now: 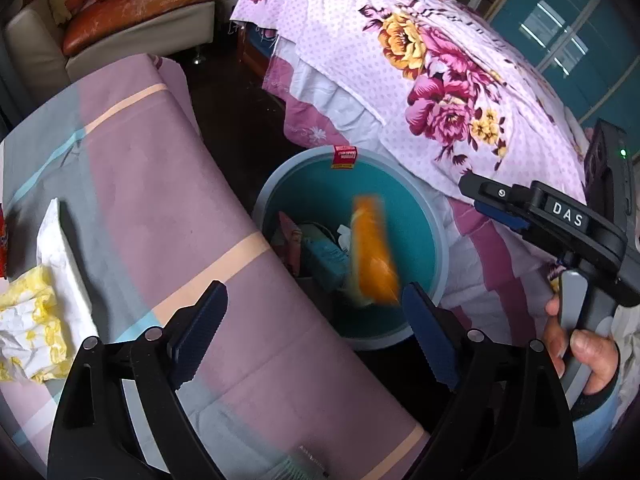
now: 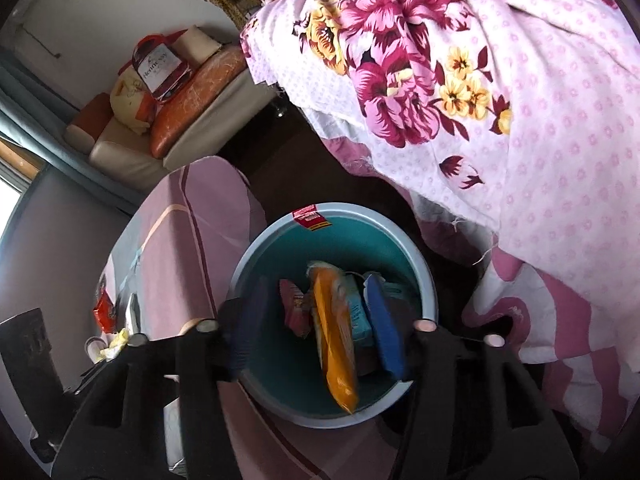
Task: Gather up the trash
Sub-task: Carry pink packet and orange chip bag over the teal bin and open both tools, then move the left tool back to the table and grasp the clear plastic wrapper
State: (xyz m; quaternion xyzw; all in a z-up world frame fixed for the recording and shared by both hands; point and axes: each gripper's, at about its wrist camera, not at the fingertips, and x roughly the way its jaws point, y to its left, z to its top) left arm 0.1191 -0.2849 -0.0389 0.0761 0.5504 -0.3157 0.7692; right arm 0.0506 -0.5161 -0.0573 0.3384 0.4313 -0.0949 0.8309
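orange wrapper [image 2: 334,344] dropping into bin [image 1: 438,240] | left gripper [image 1: 316,312] and right gripper [image 2: 316,336] jaws apart, empty | we stay over the rim, then fetch yellow tissue [image 1: 28,320]

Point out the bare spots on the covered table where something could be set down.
The striped cloth lies bare from the peach stripe near the bin back to its far corner. The near left edge is crowded: white tissue, yellow crumpled wrapper, red packet.

orange wrapper [image 2: 335,336] | blurred, upright lengthwise | inside teal bin [image 2: 256,256], among other wrappers | crumpled yellow-white tissue [image 1: 30,320] | on tabletop
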